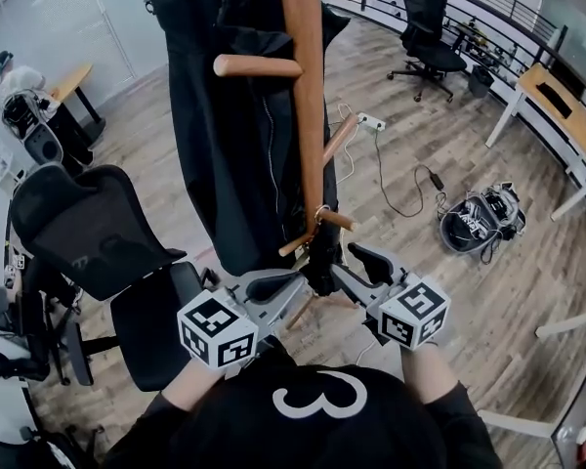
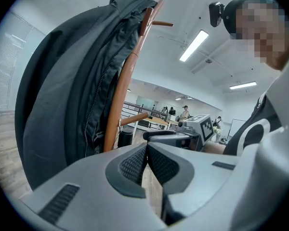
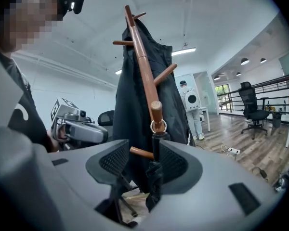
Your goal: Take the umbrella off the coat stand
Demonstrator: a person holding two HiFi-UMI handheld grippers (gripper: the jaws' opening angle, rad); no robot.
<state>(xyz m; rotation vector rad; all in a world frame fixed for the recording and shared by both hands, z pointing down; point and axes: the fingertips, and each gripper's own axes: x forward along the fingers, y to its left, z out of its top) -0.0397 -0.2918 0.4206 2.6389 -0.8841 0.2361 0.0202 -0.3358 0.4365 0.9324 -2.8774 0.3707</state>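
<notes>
Lower left of the head view, an office chair (image 1: pixel 78 242) stands by. Low centre, the left gripper (image 1: pixel 273 286) is clenched on nothing, pads together. Above it, a black coat (image 1: pixel 225 145) drapes the coat stand (image 1: pixel 303 86). Centre of the right gripper view, the umbrella (image 3: pixel 154 174) hangs folded by its ring (image 3: pixel 158 126) from a low peg (image 3: pixel 156 110). The right gripper (image 3: pixel 143 165) is released, jaws wide either side of it, umbrella nearer the right-hand pad.
</notes>
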